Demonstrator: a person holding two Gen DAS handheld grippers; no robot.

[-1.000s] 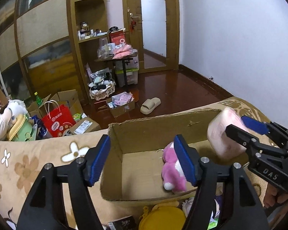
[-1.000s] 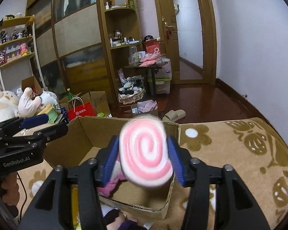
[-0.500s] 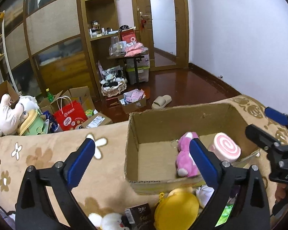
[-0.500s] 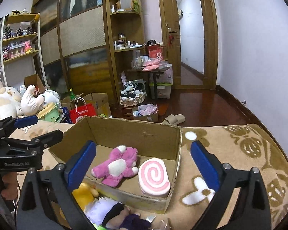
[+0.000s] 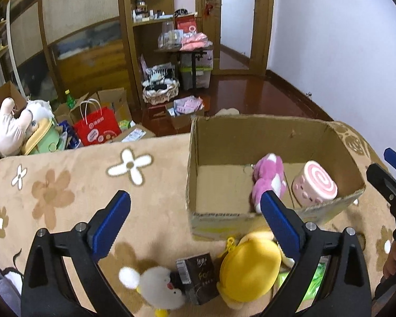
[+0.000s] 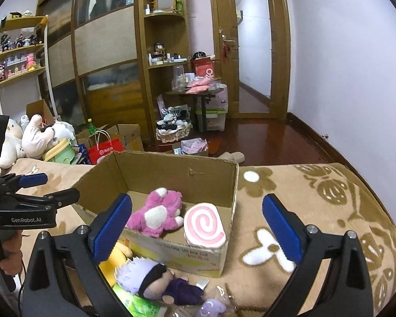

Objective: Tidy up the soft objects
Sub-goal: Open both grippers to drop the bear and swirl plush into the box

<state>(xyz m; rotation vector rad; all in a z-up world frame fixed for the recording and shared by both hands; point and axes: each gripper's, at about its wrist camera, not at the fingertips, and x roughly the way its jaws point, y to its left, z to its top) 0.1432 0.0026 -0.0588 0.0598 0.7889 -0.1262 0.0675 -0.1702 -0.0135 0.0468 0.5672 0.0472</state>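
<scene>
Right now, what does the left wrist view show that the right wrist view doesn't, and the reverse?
Only the left wrist view shows the yellow plush, the white chick plush and the dark small box lying on the blanket.

Only the right wrist view shows the white-haired doll and the shelf of figurines.

Both show the cardboard box holding the pink plush and the swirl roll toy, with the left gripper and right gripper open.

Brown cardboard box (image 6: 171, 170) holds a magenta-and-white plush bear (image 6: 155, 212) and a pink-and-white spiral-patterned squishy roll (image 6: 204, 224); tan blanket with white flowers (image 5: 66, 185).
</scene>
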